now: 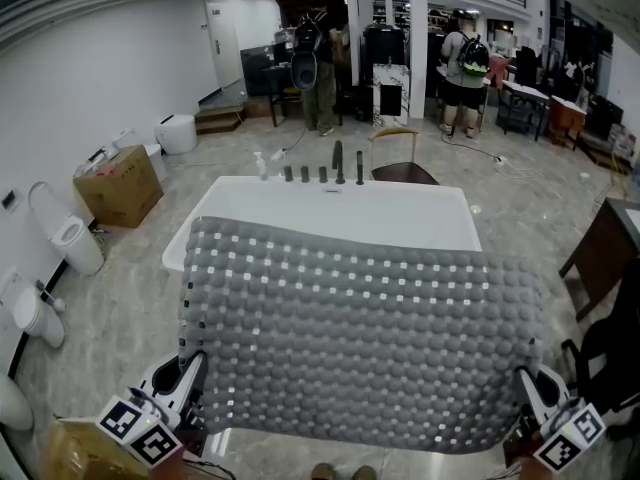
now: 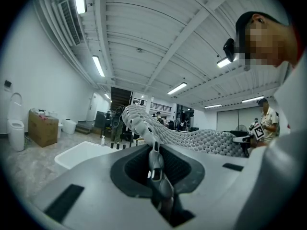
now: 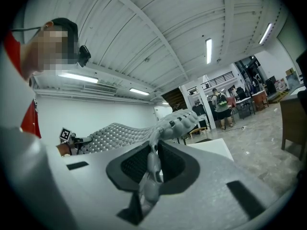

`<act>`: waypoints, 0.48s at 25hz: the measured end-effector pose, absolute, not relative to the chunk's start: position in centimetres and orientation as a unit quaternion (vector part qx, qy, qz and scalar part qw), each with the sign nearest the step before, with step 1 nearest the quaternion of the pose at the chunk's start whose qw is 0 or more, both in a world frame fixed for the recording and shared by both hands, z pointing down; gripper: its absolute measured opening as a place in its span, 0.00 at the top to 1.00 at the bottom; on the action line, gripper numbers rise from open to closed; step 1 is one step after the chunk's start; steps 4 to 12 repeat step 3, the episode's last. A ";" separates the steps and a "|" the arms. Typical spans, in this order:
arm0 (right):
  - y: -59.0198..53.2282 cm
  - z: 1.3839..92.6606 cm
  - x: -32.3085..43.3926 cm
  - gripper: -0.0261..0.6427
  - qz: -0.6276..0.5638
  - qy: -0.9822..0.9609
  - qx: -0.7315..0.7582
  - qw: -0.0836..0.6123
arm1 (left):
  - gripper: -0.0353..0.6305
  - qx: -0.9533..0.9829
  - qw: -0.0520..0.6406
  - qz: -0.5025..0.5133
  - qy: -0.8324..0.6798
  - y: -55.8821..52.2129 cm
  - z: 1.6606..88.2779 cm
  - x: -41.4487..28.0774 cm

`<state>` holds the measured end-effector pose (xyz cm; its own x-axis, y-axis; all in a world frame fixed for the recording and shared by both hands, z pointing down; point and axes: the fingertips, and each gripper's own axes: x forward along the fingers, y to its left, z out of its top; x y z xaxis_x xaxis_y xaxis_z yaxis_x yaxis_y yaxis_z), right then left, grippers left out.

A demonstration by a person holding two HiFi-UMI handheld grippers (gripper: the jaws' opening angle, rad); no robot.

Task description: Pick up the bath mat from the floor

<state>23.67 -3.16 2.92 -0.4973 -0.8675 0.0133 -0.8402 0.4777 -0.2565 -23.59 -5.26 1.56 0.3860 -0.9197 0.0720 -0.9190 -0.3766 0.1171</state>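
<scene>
Bright ceiling strip light, fisheye edges

Grey bobbled bath mat [image 1: 360, 338] dotted with small holes, held aloft, spread flat and level, near corners clamped

I stand in a large hall that looks like a bathroom-fittings showroom. A white bathtub [image 1: 330, 216] sits on the marble floor [image 1: 520, 183]. Toilets [image 1: 68, 240] and a cardboard box [image 1: 118, 186] line the left wall. People [image 1: 462, 73] and desks [image 1: 525, 98] are at the far end.

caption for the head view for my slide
Left gripper and right gripper hold a grey bobbled bath mat spread out, a white bathtub beyond
</scene>
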 end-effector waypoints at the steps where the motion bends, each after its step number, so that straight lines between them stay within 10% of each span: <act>1: -3.1 3.2 23.9 0.89 -0.115 0.858 -0.498 0.059 | 0.87 0.830 0.069 -0.002 -0.554 -5.3 1.8 -23.4; 12: -3.1 3.8 24.4 0.89 -0.116 0.858 -0.498 0.057 | 0.87 0.830 0.070 -0.001 -0.553 -5.2 2.4 -22.8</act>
